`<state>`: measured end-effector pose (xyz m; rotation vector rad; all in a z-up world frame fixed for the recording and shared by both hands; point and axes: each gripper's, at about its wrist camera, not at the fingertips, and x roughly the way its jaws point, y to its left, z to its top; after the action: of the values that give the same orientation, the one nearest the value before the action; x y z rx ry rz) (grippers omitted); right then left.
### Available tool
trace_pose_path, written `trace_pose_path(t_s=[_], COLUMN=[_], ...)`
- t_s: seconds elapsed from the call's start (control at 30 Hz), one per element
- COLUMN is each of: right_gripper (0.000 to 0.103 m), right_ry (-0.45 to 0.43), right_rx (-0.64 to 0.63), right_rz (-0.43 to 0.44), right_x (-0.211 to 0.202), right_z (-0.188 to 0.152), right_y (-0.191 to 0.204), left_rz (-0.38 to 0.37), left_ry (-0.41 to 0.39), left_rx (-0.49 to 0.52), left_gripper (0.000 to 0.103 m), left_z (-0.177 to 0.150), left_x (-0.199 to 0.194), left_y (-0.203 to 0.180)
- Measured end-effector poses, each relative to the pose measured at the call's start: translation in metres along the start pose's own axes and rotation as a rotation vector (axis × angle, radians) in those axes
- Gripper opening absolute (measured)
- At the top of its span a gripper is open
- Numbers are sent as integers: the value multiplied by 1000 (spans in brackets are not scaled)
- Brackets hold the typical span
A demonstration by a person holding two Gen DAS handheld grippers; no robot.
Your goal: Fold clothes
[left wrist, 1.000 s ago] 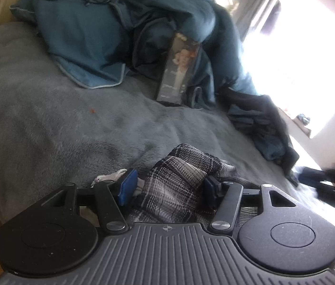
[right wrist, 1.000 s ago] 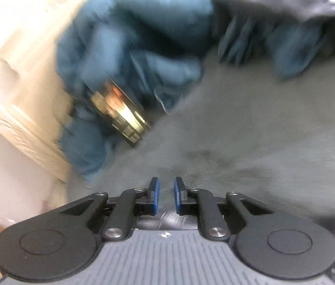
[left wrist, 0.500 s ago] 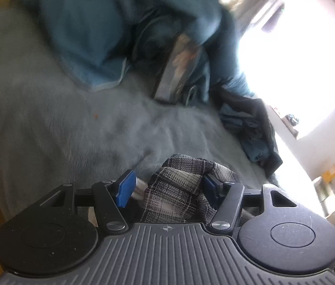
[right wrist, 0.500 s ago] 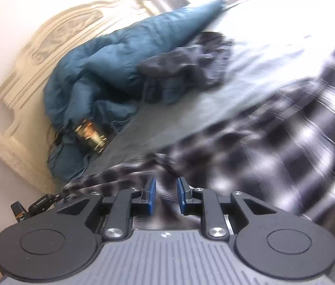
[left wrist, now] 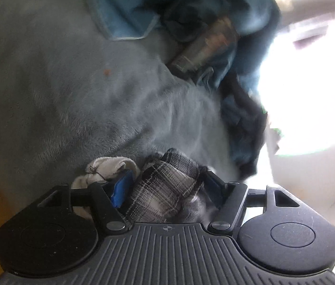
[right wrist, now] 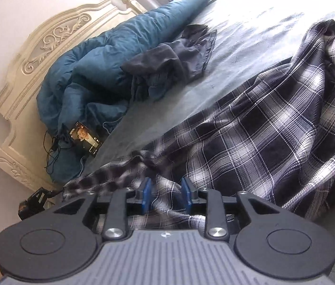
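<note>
Left gripper (left wrist: 167, 185), fingers opening, loosely brackets a bunched plaid shirt (right wrist: 262, 128) fold; right gripper (right wrist: 166, 193), fingers narrow and also opening, straddles its edge on the grey bed (right wrist: 250, 33). Either fold could slip free. Beyond, a dark garment (right wrist: 174, 54) could snag
</note>
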<state>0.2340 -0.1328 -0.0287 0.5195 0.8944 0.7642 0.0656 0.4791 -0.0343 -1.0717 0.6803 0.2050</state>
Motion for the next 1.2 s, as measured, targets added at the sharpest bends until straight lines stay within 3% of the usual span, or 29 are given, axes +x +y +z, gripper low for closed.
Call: trace_pose_path(t_s=[0.1,0.27,0.4,0.57,0.7,0.93,1.07,1.2], right_gripper=[33,33,33,33,33,35,38,38], right_ry=[0,-3,-29,-84,-86,25,134,182], right_rx=[-11,-17,-25,-154,-388,-966,-1164,-1263], right_rz=[12,12,-3,-77,-184,-267,-228,-252], right_x=[-3,-8,-15,-22,-10,53,96,132], right_z=[-2,-7,-11,-8,5,16,17,16], right_y=[-1,-4,-4,9,33,67,71,67], left_rz=[163,196,127,40,-5,49,111,151], left_ry=[-74,-246,-357,-320,-233,-212,-216,-230], left_rx=[229,427,445,607,730,837,859,870], left_gripper=[67,67,67,67,67,67,67,67], left_z=[-11,-34,-45,-89,-131,-170,-178,-176], left_x=[-8,-28,-40,-15,30,86,104,113], left_y=[-30,-64,-82,-124,-151,-159,-156,-152])
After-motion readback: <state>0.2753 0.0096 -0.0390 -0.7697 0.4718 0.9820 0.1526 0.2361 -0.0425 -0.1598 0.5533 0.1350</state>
